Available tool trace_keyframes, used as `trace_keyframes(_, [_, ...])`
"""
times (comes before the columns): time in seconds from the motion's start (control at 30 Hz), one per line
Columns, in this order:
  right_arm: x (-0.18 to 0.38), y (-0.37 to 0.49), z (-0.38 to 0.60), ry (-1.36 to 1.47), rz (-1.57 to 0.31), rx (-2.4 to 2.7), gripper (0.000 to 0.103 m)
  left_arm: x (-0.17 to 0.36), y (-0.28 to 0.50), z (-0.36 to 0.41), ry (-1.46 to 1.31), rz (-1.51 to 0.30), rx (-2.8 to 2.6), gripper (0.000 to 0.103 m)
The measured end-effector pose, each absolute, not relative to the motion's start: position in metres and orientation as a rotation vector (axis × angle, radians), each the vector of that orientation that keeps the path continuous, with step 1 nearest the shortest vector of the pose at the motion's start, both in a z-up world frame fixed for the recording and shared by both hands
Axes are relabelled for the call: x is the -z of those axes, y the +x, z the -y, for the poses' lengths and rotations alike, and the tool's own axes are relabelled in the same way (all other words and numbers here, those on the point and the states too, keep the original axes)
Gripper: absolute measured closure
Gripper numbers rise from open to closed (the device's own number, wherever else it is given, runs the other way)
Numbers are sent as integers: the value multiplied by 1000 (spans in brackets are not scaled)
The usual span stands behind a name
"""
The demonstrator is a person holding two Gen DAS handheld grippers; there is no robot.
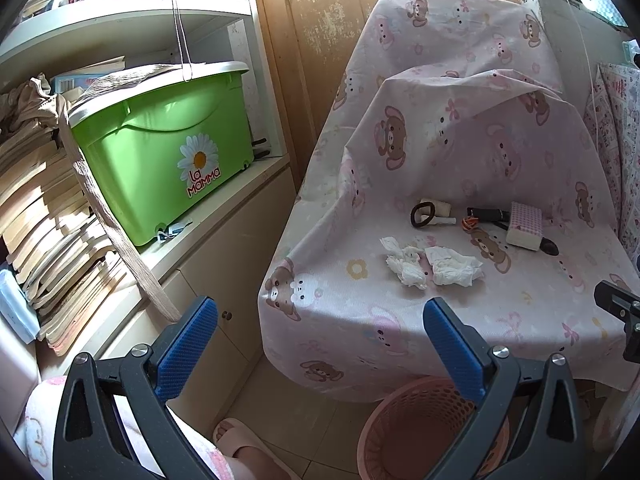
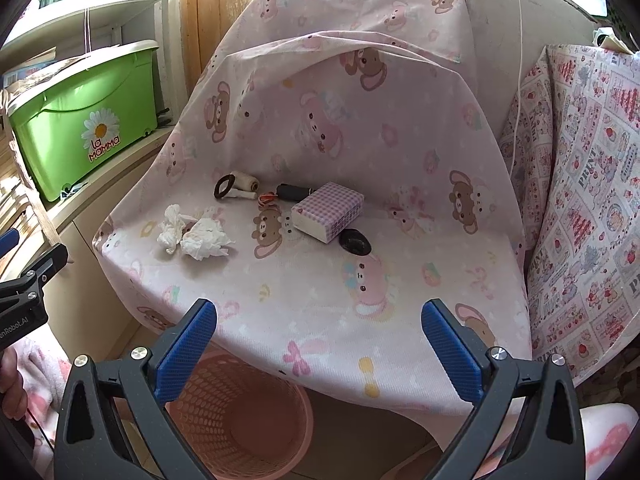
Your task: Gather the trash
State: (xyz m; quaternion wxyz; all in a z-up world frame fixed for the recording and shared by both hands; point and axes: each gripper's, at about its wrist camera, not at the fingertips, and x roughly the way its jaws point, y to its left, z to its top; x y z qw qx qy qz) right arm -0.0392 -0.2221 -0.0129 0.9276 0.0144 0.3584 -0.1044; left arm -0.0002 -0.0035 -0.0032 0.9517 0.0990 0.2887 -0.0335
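Two crumpled white tissues [image 1: 432, 266] [image 2: 196, 236] lie side by side on the seat of a chair draped in a pink bear-print cloth [image 1: 440, 152] [image 2: 320, 280]. A pink mesh waste basket [image 1: 424, 428] [image 2: 244, 412] stands on the floor below the seat's front edge. My left gripper [image 1: 320, 322] hangs open, short of the seat and left of the tissues. My right gripper [image 2: 319, 322] is open above the seat's front edge, with the tissues ahead to its left. Neither holds anything.
Behind the tissues lie a black hair tie [image 2: 225, 186], a pale thread spool [image 2: 246, 182], a black tube [image 2: 294, 192], a pink gingham tissue pack [image 2: 328, 212] and a dark oval object [image 2: 354, 242]. A green tub [image 1: 168, 140] and stacked books [image 1: 44, 208] fill shelves at left. A foot in a slipper [image 1: 236, 438] is on the floor.
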Motion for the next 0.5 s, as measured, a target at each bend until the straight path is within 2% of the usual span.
trace_keyframes(0.5, [11,-42,220,-2,-717,222,0,3,0,2,205,-588,70,1])
